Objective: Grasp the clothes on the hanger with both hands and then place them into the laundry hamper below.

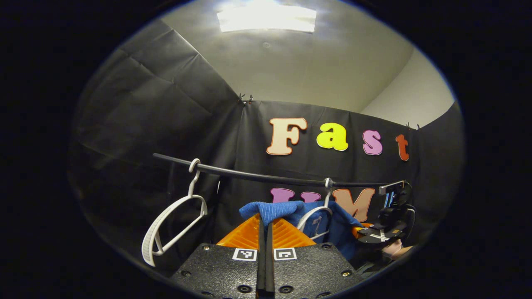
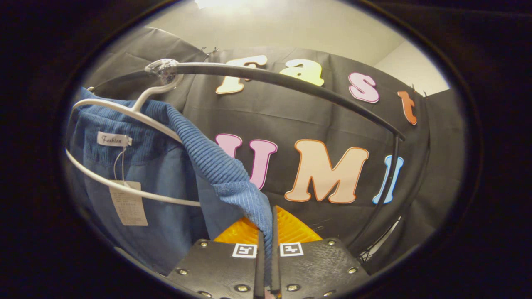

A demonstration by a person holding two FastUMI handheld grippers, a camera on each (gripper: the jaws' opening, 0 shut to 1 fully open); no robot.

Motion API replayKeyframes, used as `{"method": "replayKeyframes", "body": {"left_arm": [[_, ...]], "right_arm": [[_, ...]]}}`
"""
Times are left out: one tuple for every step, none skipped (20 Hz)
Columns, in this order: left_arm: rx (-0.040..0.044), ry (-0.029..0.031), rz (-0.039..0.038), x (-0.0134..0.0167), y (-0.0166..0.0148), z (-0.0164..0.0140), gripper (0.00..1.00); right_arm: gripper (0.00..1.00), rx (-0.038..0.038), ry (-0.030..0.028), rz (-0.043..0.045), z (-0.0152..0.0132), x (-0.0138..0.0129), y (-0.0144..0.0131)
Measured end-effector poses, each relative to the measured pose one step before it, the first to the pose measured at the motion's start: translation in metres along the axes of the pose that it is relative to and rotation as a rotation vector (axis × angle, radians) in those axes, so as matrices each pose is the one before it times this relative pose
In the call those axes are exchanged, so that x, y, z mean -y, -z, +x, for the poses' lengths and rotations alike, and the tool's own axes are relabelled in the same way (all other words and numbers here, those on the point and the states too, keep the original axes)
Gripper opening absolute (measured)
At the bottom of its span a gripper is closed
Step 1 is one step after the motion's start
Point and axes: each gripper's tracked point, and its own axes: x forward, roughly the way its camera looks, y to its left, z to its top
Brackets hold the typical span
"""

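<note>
Both gripper views look upward, close beneath the shared rail [image 1: 266, 177].

Your blue garment [image 2: 166, 174] hangs on a white plastic hanger [image 2: 124, 109], ribbed knit at the collar and shoulders, smoother cloth below. A neck label and a paper tag [image 2: 129, 203] on a string show inside. One ribbed shoulder edge droops off the hanger's end. In the left gripper view the other ribbed shoulder [image 1: 272, 209] lies bunched.
</note>
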Motion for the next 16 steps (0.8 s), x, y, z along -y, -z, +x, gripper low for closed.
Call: {"method": "replayKeyframes", "body": {"left_arm": [[-0.00182,-0.0141,0.0176,-0.00641,0.00175,0.00269,0.0],[-0.00091,-0.0135,0.00707,-0.00333,0.00073,0.00215,0.0],[-0.00812,-0.02093,0.0053,-0.00555,0.0026,0.00172,0.0],[-0.00862,-0.0346,0.02057,-0.01146,0.00356,0.00281,0.0],[-0.01227,-0.02748,0.0217,-0.00953,0.00382,0.00463,0.0],[-0.01443,-0.00606,0.00488,-0.00116,0.005,0.00334,0.0],[-0.01083,0.00292,-0.01261,0.00072,0.0051,0.00257,0.0],[-0.00927,0.00408,-0.01489,-0.00145,0.00611,0.00115,0.0],[-0.0138,-0.00479,-0.00601,-0.00224,0.00759,0.00227,0.0],[-0.0123,-0.00871,-0.00125,-0.0021,0.00879,0.00164,0.0],[-0.01137,-0.00465,-0.00234,0.00088,0.00697,0.00157,0.0],[-0.00373,0.00271,-0.00311,0.00226,0.00665,0.00164,0.0],[0.00237,0.00507,0.00388,0.00247,0.00487,0.00085,0.0],[0.00032,0.0079,0.01142,0.00257,0.00516,-0.0007,0.0],[-0.00145,0.00674,0.01114,0.00384,0.00399,0.00026,0.0],[-0.00381,0.00895,0.00749,0.00403,0.00463,0.00238,0.0]], "right_arm": [[0.06,0.00537,0.00651,-0.00227,0.00168,0.00286,-0.00371],[0.06,0.00686,0.00531,-0.00167,0.00086,0.00183,-0.00292],[0.06,0.00671,0.00463,-0.00279,0.00039,0.00199,-0.0029],[0.06,0.00337,0.00056,-0.00199,0.00105,0.00192,-0.00276],[0.06,0.0038,-0.0008,-0.0015,0.0019,0.00112,-0.00274],[0.06,0.00461,0.00254,-0.00513,0.00182,0.00172,-0.00239],[0.03,0.00694,0.00436,-0.00646,0.00159,0.00278,-0.00229],[0.06,0.00338,0.00515,-0.00561,-0.0015,0.00155,-0.00099],[0.06,0.00274,0.00376,0.00086,-0.00028,0.00028,-0.00139],[0.06,0.00335,0.00478,0.00642,0.00336,0.00195,-0.00207],[0.06,0.00413,0.00546,0.00747,0.00447,0.00266,-0.00327],[0.06,0.00609,0.00634,0.00651,0.00443,0.00268,-0.00347],[0.06,0.00663,0.0077,0.00117,0.00226,0.00289,-0.00366],[0.02,0.00922,0.01259,-0.00378,0.00078,0.00322,-0.00252],[0.06,0.01343,0.0154,-0.00549,0.00245,0.00398,-0.00334],[0.02,0.01107,0.01248,-0.00513,0.00464,0.00319,-0.00222]]}}
